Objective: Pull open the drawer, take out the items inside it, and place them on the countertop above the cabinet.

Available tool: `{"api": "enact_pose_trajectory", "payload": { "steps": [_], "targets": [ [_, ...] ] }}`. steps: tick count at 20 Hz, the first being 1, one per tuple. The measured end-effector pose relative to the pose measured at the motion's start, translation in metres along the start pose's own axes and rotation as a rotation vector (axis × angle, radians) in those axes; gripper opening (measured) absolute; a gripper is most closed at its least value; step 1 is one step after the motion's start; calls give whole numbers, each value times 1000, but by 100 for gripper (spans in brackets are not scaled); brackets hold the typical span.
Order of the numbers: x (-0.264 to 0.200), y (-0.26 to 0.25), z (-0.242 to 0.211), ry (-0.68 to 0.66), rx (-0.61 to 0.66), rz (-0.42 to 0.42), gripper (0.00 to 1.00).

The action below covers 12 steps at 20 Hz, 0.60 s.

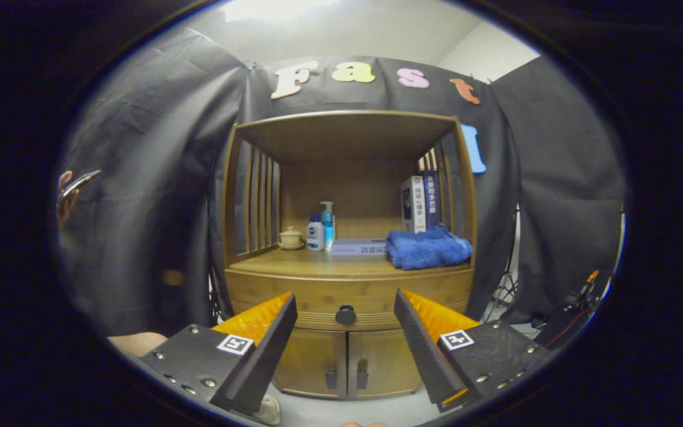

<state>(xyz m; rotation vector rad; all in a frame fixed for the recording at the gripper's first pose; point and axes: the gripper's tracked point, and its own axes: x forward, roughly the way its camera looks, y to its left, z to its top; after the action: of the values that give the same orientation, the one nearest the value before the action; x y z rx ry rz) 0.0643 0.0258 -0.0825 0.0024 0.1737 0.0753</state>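
Note:
A wooden cabinet stands straight ahead of me. Its drawer (318, 299) is closed, with a round dark knob (345, 315) at the middle of its front. My gripper (345, 308) is open and holds nothing. The knob shows in the gap between the two fingers, some way beyond them. The countertop (294, 263) above the drawer carries a folded blue towel (428, 248), a flat book (358, 247), two bottles (321, 229) and a small lidded cup (290, 238). The drawer's inside is hidden.
Upright books (420, 203) lean at the right of the shelf. Two small doors with handles (345, 377) sit under the drawer. A hand holding a phone (72, 190) shows at the left by the cloth wall. A tripod and dark equipment (573, 308) stand at the right.

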Motion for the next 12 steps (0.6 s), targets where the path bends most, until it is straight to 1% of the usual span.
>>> {"api": "enact_pose_trajectory", "payload": {
  "steps": [6, 9, 12],
  "targets": [
    [84, 16, -36, 57, -7, 44, 99],
    [119, 20, -56, 99, -12, 52, 99],
    [149, 4, -83, 166, -15, -7, 99]
  ]
}}
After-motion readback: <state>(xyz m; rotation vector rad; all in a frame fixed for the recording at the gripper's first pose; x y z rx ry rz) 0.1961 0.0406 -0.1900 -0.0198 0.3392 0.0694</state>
